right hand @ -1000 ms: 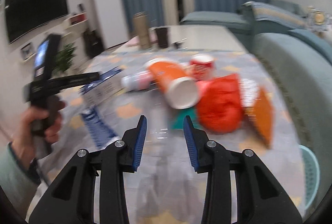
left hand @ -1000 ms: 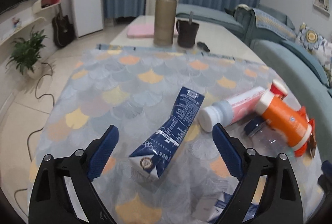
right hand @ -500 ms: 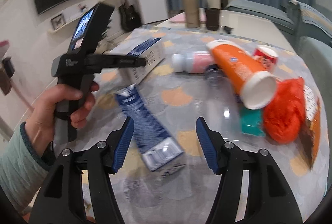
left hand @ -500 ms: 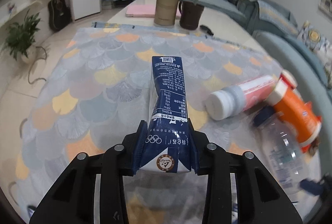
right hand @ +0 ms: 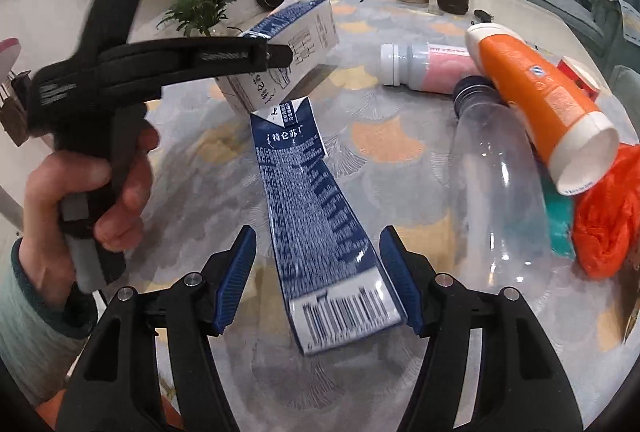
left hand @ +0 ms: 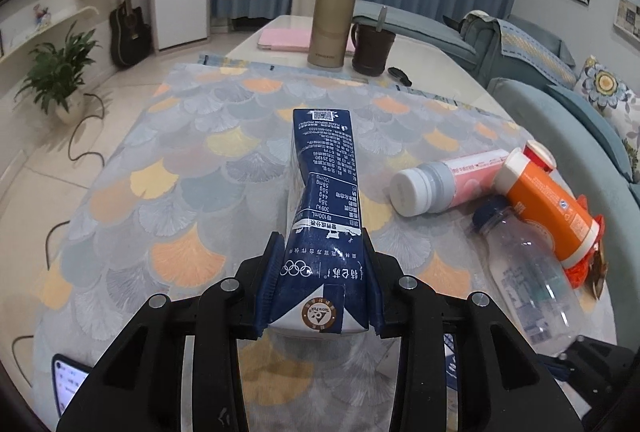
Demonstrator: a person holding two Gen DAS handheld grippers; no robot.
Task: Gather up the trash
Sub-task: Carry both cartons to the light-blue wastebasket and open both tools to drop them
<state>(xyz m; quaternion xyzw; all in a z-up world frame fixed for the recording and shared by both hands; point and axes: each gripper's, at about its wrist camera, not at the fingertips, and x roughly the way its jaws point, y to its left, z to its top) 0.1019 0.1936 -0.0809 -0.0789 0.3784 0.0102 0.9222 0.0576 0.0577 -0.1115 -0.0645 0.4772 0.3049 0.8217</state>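
Observation:
My left gripper point(left hand: 322, 292) is shut on a dark blue milk carton point(left hand: 322, 191) and holds it off the table; it also shows in the right wrist view point(right hand: 292, 31). My right gripper point(right hand: 318, 282) is open, with its fingers on either side of a second, flattened blue carton point(right hand: 316, 228) lying on the patterned tablecloth point(left hand: 168, 167). To the right lie a pink bottle with a white cap point(left hand: 444, 185), an orange bottle point(right hand: 540, 87), a clear plastic bottle point(right hand: 500, 187) and an orange plastic bag point(right hand: 608, 211).
A tan thermos point(left hand: 332, 19), a dark mug point(left hand: 372, 47) and a pink book point(left hand: 284, 39) stand at the table's far end. A sofa point(left hand: 560, 99) runs along the right. A phone point(left hand: 68, 384) lies at the near left edge.
My left gripper closed on the blue carton and lifted it. My right gripper opened and moved over the flattened carton.

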